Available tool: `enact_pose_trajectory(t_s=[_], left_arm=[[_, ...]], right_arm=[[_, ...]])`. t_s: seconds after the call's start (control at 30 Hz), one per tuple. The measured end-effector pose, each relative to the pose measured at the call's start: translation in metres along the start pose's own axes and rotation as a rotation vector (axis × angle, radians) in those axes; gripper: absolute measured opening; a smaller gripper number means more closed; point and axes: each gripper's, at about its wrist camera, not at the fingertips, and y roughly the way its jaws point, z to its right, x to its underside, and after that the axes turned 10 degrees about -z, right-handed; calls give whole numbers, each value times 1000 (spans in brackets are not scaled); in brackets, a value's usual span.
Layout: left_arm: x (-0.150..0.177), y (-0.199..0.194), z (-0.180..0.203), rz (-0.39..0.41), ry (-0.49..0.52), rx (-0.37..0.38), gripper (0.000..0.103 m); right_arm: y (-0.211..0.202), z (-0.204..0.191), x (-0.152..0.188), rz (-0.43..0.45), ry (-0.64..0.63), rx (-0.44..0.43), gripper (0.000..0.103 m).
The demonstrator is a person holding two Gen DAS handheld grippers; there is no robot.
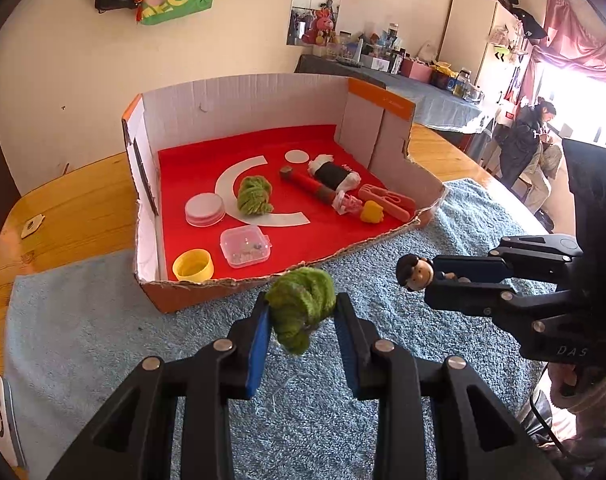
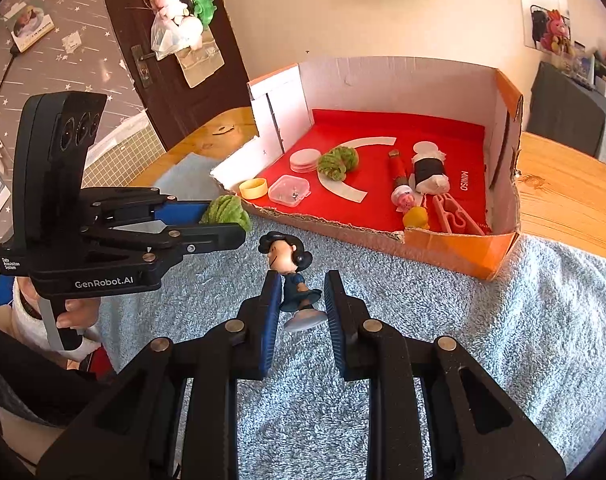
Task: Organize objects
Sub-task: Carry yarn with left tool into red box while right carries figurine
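Left gripper [image 1: 301,312]: blue pads pinch a green yarn bundle [image 1: 301,307] from both sides; the bundle hangs clear above the blue towel [image 1: 83,320].
Right gripper [image 2: 301,294]: jaws pressed onto a small figurine [image 2: 293,276] in a dark dress, gripped at the body, head above the pads, pale base below them.
Gripper spacing: the two stand side by side with a gap of bare towel between them.
Box edge: the torn low front wall of the cardboard box [image 1: 207,292] lies just ahead of both sets of jaws; its side and back walls stand much higher.
Open room: bare red floor inside the box straight beyond the left jaws, between a clear plastic case [image 1: 245,246] and a yellow duck [image 1: 372,211]; a yellow cap [image 1: 193,265] sits in the near left corner.
Further in: a second green yarn bundle [image 1: 255,195], a white round lid [image 1: 205,209], a red stick [image 1: 307,184] and a pink clip [image 1: 387,200].
Hard to make out: the contents of the clear case; the black-and-white wrapped item [image 1: 335,174]; the figurine's lower body, hidden between the pads.
Cut off: the hand [image 2: 77,314] on the left gripper's handle shows only fingers.
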Motion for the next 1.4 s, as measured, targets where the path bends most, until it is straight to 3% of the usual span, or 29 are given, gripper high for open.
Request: enact_pose_trajectory(t_s=[0.5, 0.8, 1.1, 1.4], left_arm=[[-4, -9, 4, 21, -6, 9, 33], [-27, -12, 5, 32, 6, 20, 33], [-56, 17, 7, -82, 57, 40, 33], [-71, 42, 4, -176, 79, 65, 33]], right_arm=[[-4, 5, -2, -5, 40, -14, 21], [-19, 15, -23, 23, 83, -31, 21], [5, 41, -59, -59, 173, 47, 21], [34, 54, -72, -144, 199, 94, 21]])
